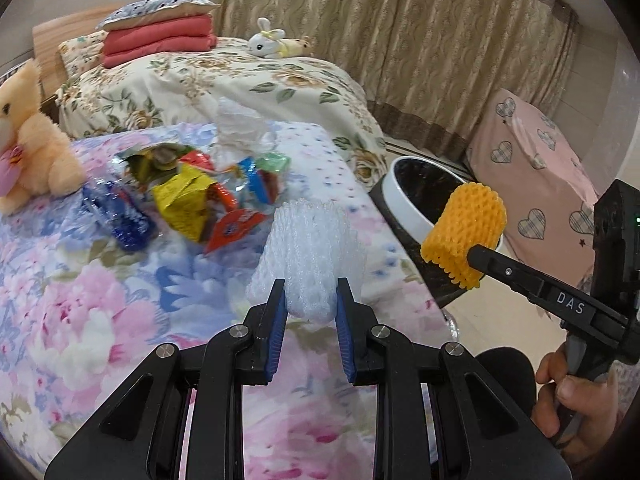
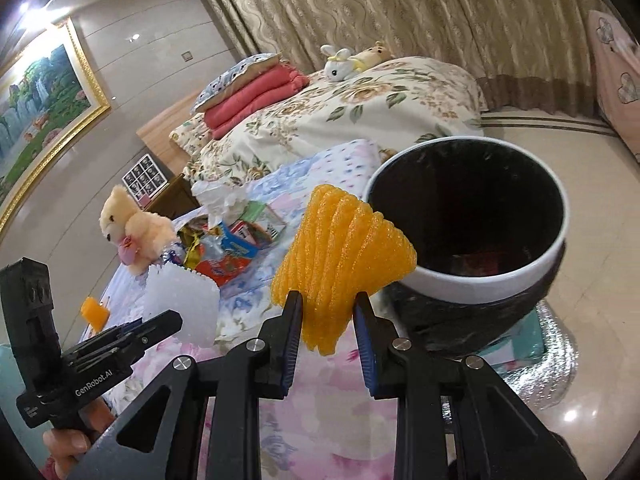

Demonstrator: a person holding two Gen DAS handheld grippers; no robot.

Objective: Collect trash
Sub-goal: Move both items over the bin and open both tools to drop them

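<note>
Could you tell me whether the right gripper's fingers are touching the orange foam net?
Touching. In the right wrist view, the right gripper has both fingers pressed against the orange foam net, pinching its lower end.

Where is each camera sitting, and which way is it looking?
Left wrist: sits on the left gripper, looking over its white foam net at the bed; a hand shows.
Right wrist: sits on the right gripper, looking past its orange foam net at the bin.
Both show both nets, the bin and wrappers.

Wrappers (image 1: 192, 196) lie on bed (image 1: 80, 320), bin (image 2: 468, 240) beside it.
</note>
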